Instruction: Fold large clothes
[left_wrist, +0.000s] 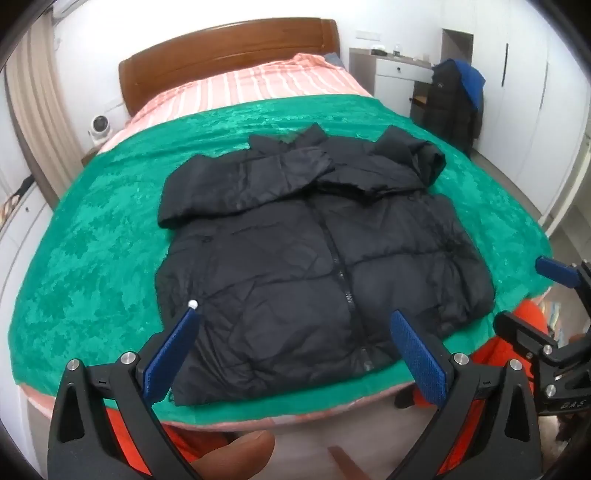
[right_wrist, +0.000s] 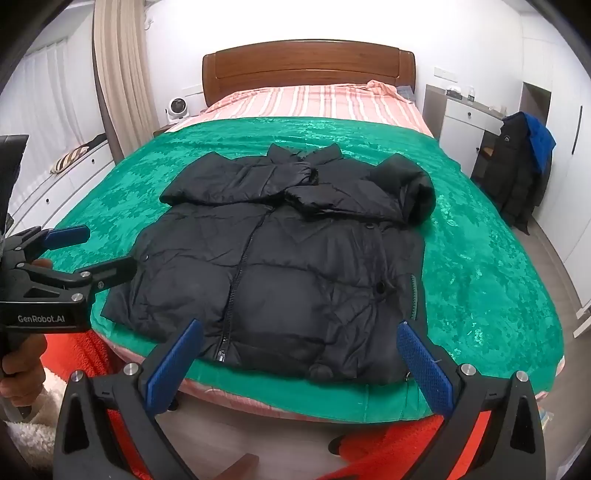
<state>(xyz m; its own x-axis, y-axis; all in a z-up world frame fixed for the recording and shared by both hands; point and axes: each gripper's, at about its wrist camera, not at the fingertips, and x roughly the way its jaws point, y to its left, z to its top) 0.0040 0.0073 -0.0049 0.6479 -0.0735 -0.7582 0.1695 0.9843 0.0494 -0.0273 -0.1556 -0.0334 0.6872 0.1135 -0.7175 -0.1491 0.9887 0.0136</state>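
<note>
- Black puffer jacket (left_wrist: 314, 251): lies front-up on bed's green blanket (left_wrist: 92, 236), sleeves crossed over chest.
- Left tongs (left_wrist: 291, 321) & right tongs (right_wrist: 301, 332): both spread wide, empty, hovering nr hem.
- We judge it soft, bulky, slippery; grip hem corners.

Both wrist cameras look from the foot of the bed (left_wrist: 110, 229) toward the headboard (right_wrist: 308, 68), slightly downward, the left view from left of the right one, sharing the black puffer jacket (left_wrist: 314, 266) close below.
</note>
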